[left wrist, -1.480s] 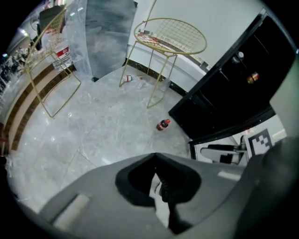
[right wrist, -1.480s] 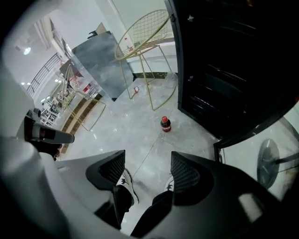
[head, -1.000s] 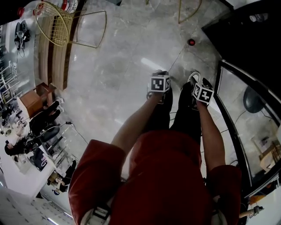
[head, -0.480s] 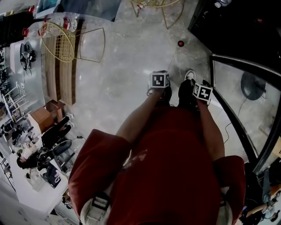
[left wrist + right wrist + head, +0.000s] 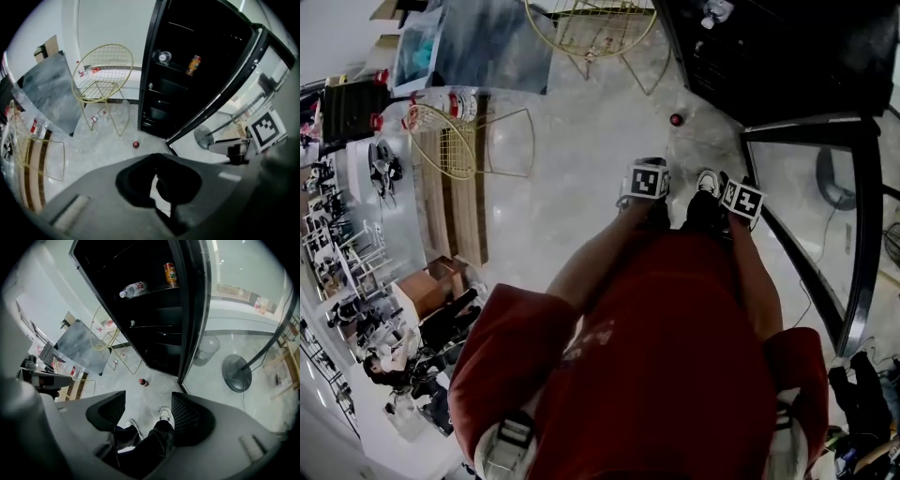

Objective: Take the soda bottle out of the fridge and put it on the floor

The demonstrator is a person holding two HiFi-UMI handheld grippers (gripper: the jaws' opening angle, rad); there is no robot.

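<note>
Soda bottle [image 5: 676,119], one only, dark with a red cap, stands upright on the marble floor [image 5: 553,187] just in front of the open black fridge [image 5: 154,324], clear of both my tongs and well ahead of my feet.

My left tongs [image 5: 157,180] are clenched, their dark pads drawn nearly together with nothing caught between them. My right tongs [image 5: 147,413] are released, jaws wide apart; through the gap I see only my own dark trouser legs and my two white-trimmed shoes [image 5: 166,416], side by side on the floor. Both tools hang low in front of my knees, each topped by its marker cube.

Inside the fridge two items are in sight on the upper shelves: one clear plastic bottle [image 5: 133,288] lying on its side and one orange can [image 5: 170,273] standing upright above it, near the door edge. The glass door [image 5: 825,187] is swung out to my right.

Two gold wire chairs stand on the floor: one [image 5: 591,28] beside the fridge, the other [image 5: 450,141] farther to my left.
</note>
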